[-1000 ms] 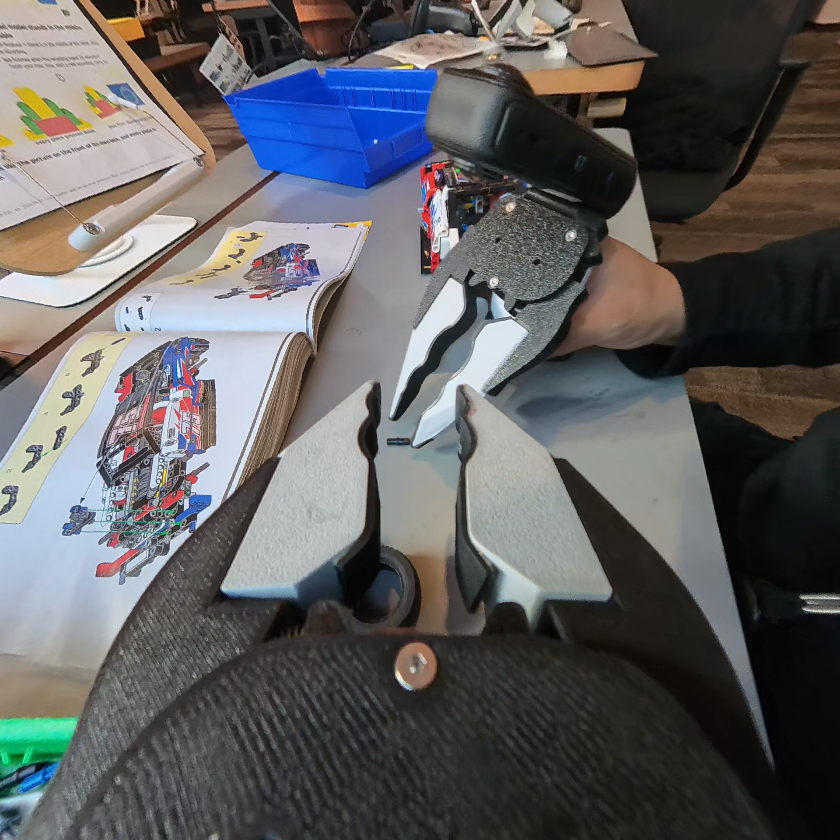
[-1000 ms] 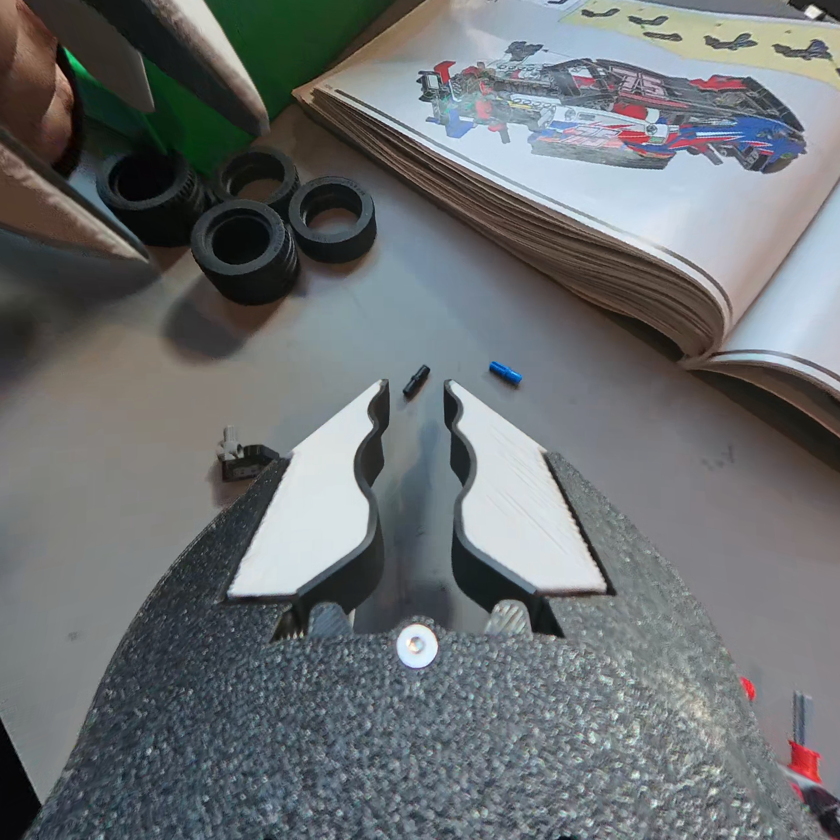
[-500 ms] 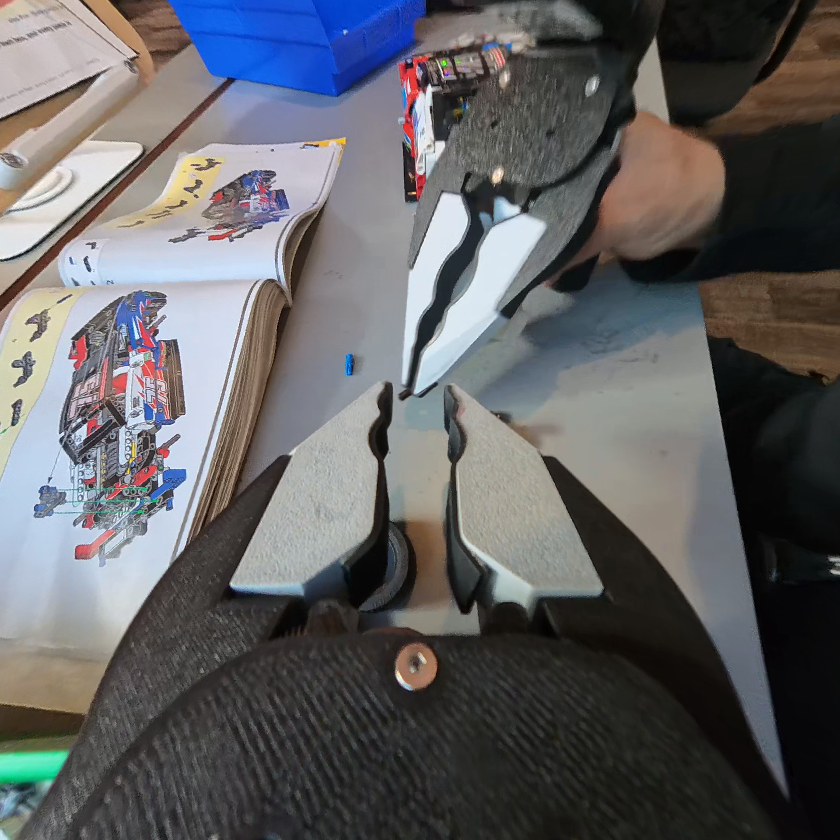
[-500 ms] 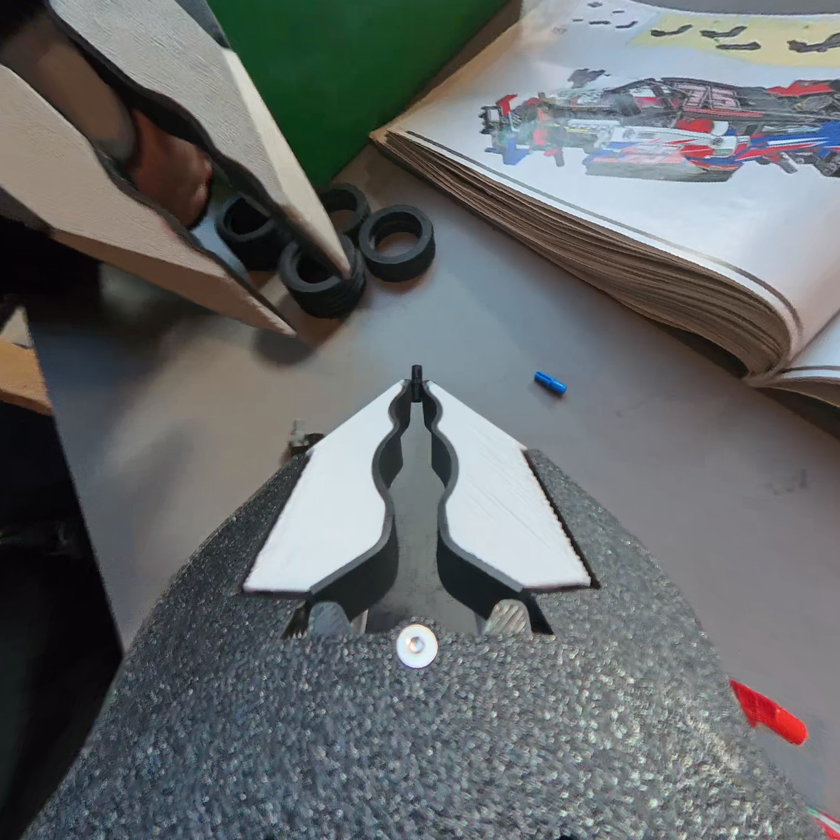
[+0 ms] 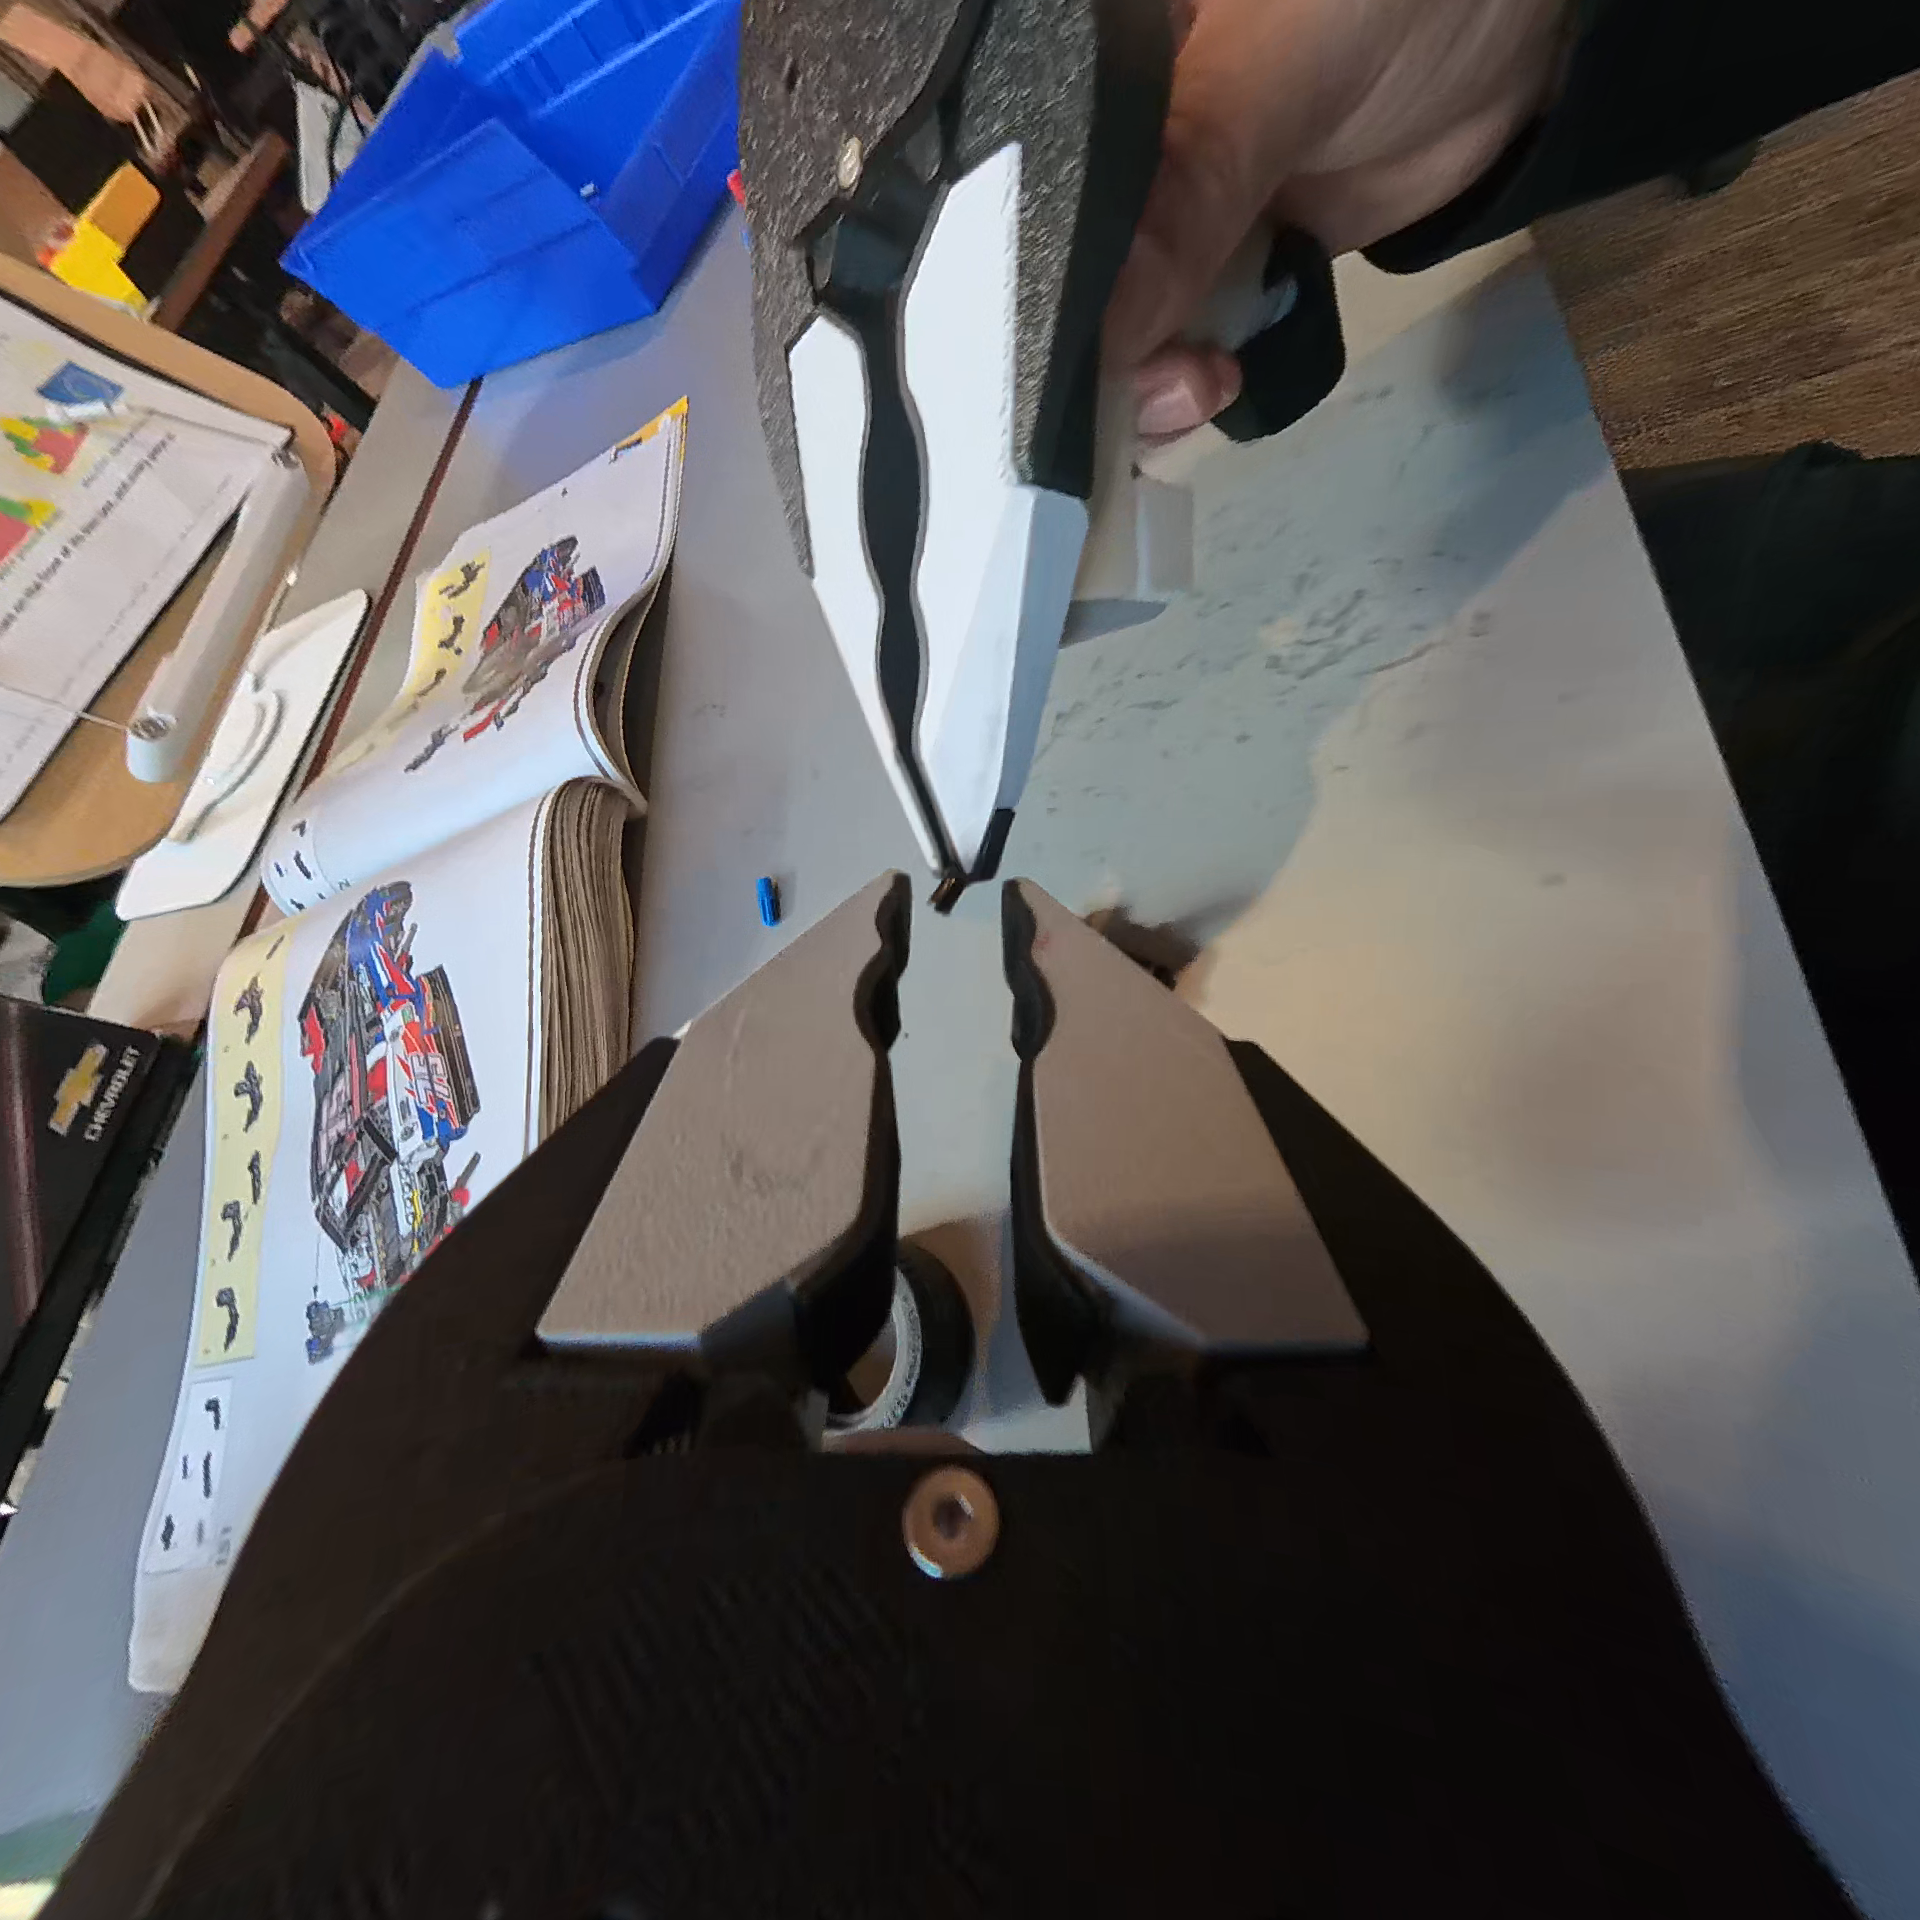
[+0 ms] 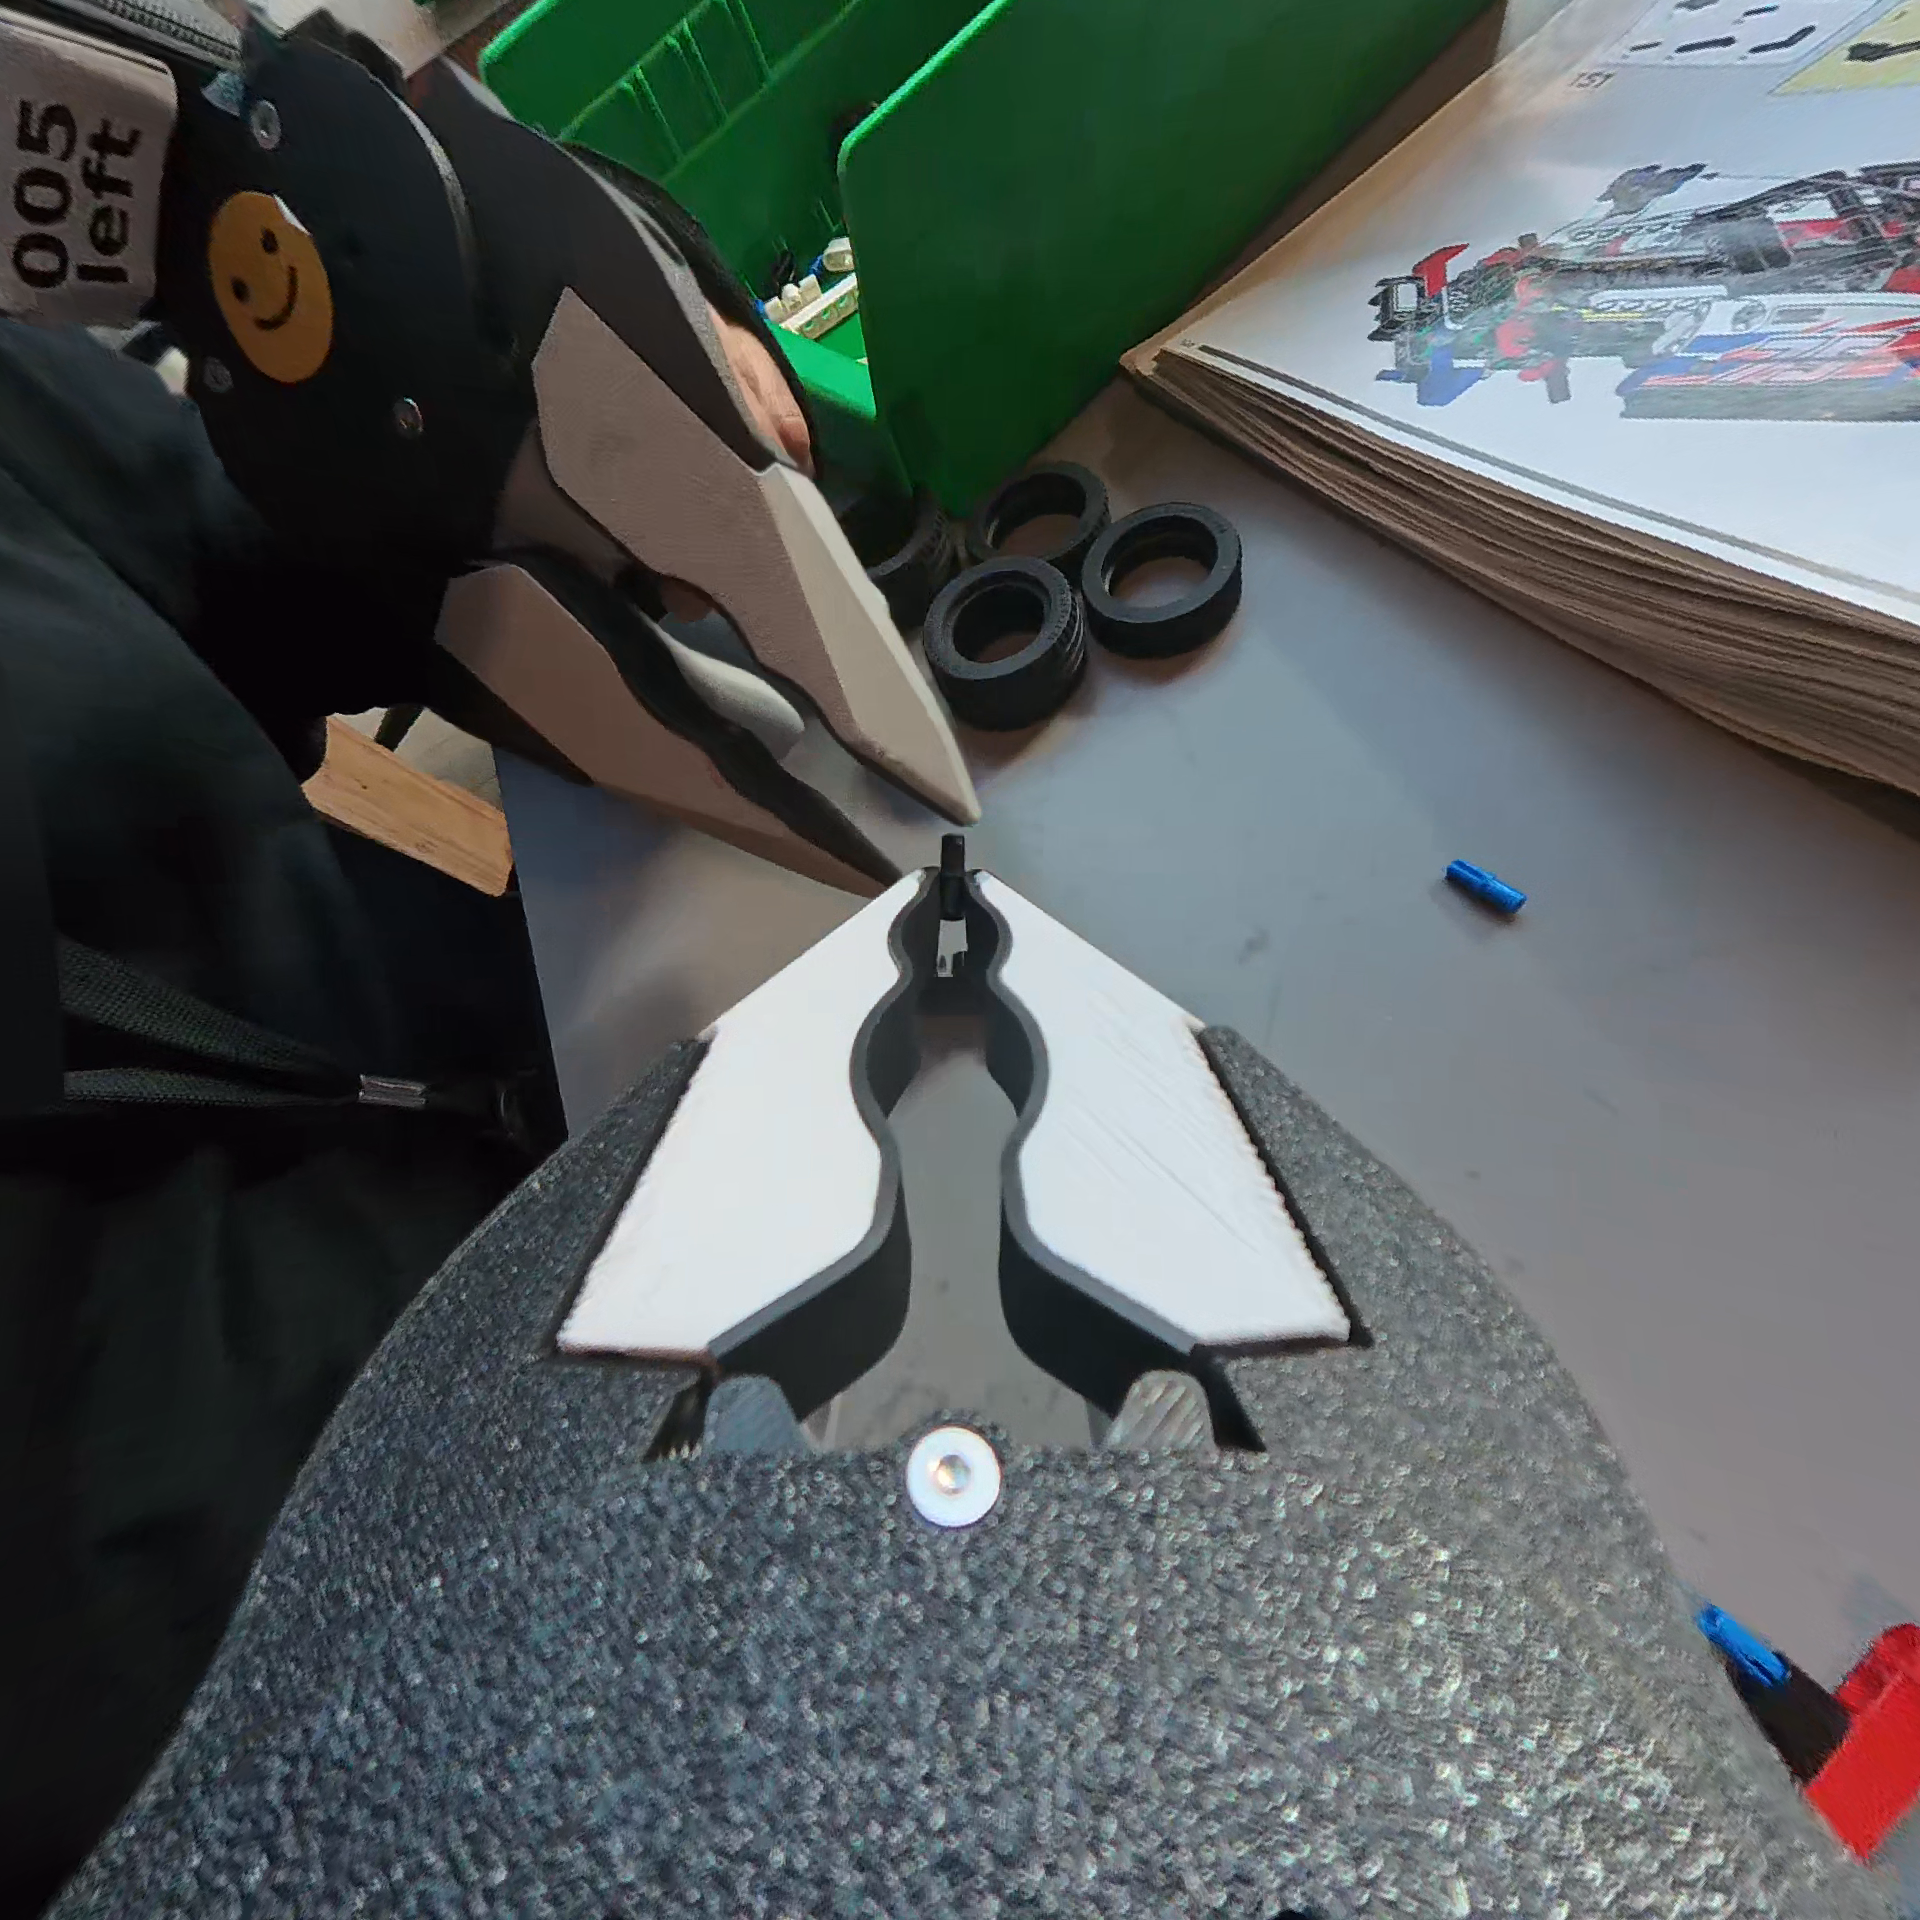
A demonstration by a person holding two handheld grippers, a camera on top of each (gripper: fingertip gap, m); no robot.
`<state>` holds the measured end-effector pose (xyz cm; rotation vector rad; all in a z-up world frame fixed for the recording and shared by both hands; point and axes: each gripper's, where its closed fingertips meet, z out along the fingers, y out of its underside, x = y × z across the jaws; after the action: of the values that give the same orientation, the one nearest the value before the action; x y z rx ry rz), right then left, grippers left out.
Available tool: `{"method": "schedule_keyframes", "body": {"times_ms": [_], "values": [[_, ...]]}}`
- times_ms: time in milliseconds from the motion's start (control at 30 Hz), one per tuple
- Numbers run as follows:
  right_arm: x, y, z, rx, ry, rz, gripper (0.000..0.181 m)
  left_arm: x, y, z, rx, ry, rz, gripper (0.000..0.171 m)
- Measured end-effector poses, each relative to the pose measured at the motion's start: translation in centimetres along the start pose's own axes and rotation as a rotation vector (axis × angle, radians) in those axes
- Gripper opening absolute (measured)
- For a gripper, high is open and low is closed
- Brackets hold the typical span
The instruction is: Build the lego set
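A pale grey worktop [image 5: 1351, 935] fills both views, its surface scuffed and mottled at the right of the left wrist view, with brown carpeted floor [image 5: 1766, 260] beyond its edge at the upper right. At the upper left of that view stand a blue plastic bin [image 5: 520, 208] and a wooden document stand holding a printed sheet [image 5: 104, 499]; a thick open instruction booklet with a coloured car drawing [image 5: 416, 987] lies at the left.

The right tool [image 6: 948, 888] is closed on a small black lego pin [image 6: 950, 854], which juts from its white fingertips [image 6: 1049, 956] above the worktop at frame centre. The left tool [image 5: 954, 896] is open, its grey fingers [image 5: 748, 1143] parted, with the pin just beyond the gap. A small blue lego pin [image 5: 767, 900] lies loose between the booklet and the tools.

Only the right wrist view shows a green plastic bin [image 6: 1039, 208] at the top, four black rubber tyres [image 6: 1091, 592] clustered beside it, and red and blue lego pieces [image 6: 1849, 1725] at the lower right. Only the left wrist view shows the hand [image 5: 1330, 135] holding the right tool, and one black tyre [image 5: 914, 1351] under the left tool.
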<state>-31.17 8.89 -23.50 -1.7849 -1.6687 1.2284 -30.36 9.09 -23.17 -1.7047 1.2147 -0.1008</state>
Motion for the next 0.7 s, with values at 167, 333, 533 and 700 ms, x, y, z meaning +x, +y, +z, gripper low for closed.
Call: {"method": "schedule_keyframes", "body": {"times_ms": [167, 333, 533, 700], "values": [[-0.1, 0.0, 0.3, -0.007, -0.005, -0.005, 0.004, 0.2, 0.4, 0.2, -0.031, -0.023, 0.069, 0.004], [-0.2, -0.9, 0.0, 0.046, -0.002, -0.007, 0.003, -0.5, 0.1, -0.2, -0.013, -0.053, 0.053, 0.000], [-0.3, -3.3, -1.4, 0.203, 0.007, -0.052, 0.009, -2.4, -0.9, -1.2, 0.066, -0.110, -0.056, 0.000], [-0.9, -5.5, -4.0, 0.377, 0.038, -0.147, 0.015, -3.8, -0.9, -1.7, 0.101, -0.132, -0.158, 0.001]]}}
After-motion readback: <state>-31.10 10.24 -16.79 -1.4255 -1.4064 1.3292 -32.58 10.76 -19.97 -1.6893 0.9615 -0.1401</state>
